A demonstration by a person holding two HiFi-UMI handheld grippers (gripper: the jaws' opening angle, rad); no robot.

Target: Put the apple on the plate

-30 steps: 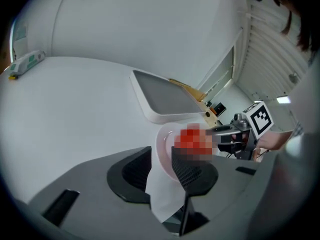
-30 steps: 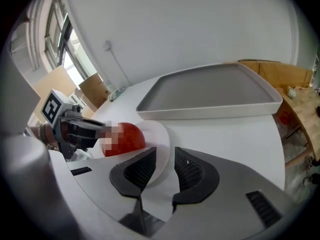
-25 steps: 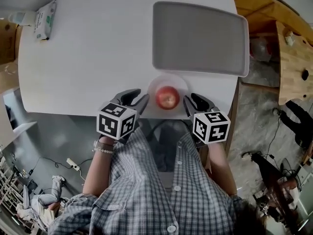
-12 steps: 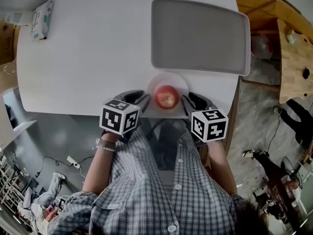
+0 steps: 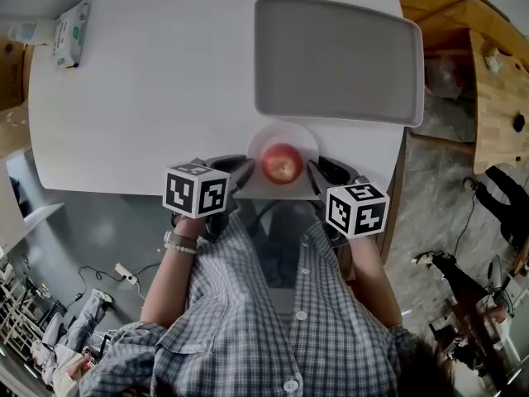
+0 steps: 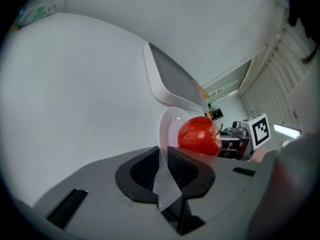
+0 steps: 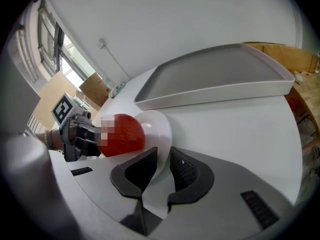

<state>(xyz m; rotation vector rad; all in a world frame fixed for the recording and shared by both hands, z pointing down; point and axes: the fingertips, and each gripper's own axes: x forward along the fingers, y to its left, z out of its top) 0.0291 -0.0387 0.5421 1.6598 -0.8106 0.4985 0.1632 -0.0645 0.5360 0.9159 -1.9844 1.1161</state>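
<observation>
Head view, item listing.

- Apple (image 5: 282,163): red, resting in the middle of the plate (image 5: 307,141). Judged: the placing is already done.
- Plate: white, round, sitting on the table (image 5: 165,81) at its near edge, just in front of the empty grey tray (image 5: 339,60).
- Left gripper (image 5: 240,169): reaching the plate's left rim. Its jaws are closing, the thin rim is standing between them, and the pads are looking pressed to it in the left gripper view.
- Right gripper (image 5: 318,170): sitting at the opposite rim. Its jaws are nearly together and appearing clamped on the rim's thin edge.
- Packet of wipes (image 5: 70,31): lying at the far left corner, well apart from everything else.

Hazards, judged:
- Each gripper is biting only a narrow lip, so the smooth rim could be slipping out of a grip under load.
- If one side is rising ahead of the other, the plate will be tilting and the round apple rolling off.
- With the plate this near the table edge, a small tug toward the person could be sending plate and apple over it.
</observation>
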